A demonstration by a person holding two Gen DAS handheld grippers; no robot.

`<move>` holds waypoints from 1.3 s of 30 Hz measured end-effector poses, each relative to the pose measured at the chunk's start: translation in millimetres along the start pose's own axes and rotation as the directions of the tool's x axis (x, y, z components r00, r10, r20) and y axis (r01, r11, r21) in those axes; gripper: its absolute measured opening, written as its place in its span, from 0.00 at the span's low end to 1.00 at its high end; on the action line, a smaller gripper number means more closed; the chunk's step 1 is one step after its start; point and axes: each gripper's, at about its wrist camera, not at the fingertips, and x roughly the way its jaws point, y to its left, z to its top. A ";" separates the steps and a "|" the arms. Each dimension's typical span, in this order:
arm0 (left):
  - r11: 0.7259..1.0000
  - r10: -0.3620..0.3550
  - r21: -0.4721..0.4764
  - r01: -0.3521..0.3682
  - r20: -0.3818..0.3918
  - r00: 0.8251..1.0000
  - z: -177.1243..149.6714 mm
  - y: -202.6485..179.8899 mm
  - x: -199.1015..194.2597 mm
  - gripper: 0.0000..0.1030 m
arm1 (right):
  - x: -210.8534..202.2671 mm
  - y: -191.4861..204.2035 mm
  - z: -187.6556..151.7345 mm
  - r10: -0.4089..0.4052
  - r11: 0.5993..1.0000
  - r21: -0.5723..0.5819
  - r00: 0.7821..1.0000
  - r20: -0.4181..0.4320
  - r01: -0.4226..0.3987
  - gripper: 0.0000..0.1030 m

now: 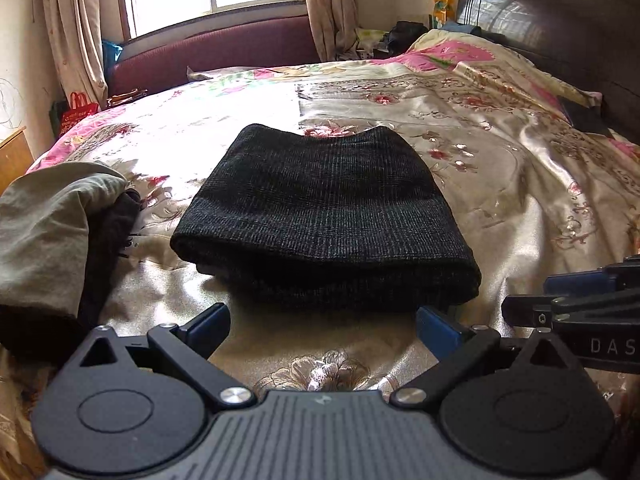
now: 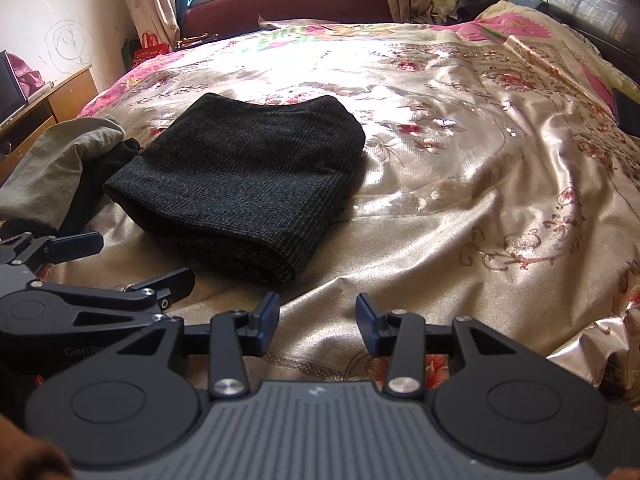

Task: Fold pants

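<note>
The dark checked pants (image 1: 320, 216) lie folded into a compact stack on the floral satin bedspread (image 1: 500, 200). They also show in the right wrist view (image 2: 240, 176), left of centre. My left gripper (image 1: 322, 326) is open and empty, just in front of the stack's near edge. My right gripper (image 2: 318, 318) is open and empty over bare bedspread, to the right of the stack. The right gripper's fingers (image 1: 576, 292) show at the right edge of the left wrist view. The left gripper (image 2: 124, 260) shows at the left of the right wrist view.
A heap of grey-green and dark clothes (image 1: 52, 232) lies left of the pants. A dark headboard (image 1: 560, 20) stands at the right. A maroon bench (image 1: 216, 56) sits under the window. A wooden cabinet (image 2: 48, 108) stands at the left. The bedspread (image 2: 480, 180) spreads to the right.
</note>
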 end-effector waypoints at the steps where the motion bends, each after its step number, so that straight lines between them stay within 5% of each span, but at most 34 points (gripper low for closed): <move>1: 1.000 0.002 0.000 -0.002 -0.003 1.000 -0.1 -0.2 0.4 1.00 | 0.1 0.3 -0.1 -0.002 1.000 0.000 1.000 -0.002 0.002 0.42; 39: 0.999 0.026 -0.033 -0.026 -0.020 0.999 -1.4 8.9 5.4 1.00 | 2.5 16.2 4.8 -0.045 0.997 -0.061 0.999 -0.001 0.045 0.44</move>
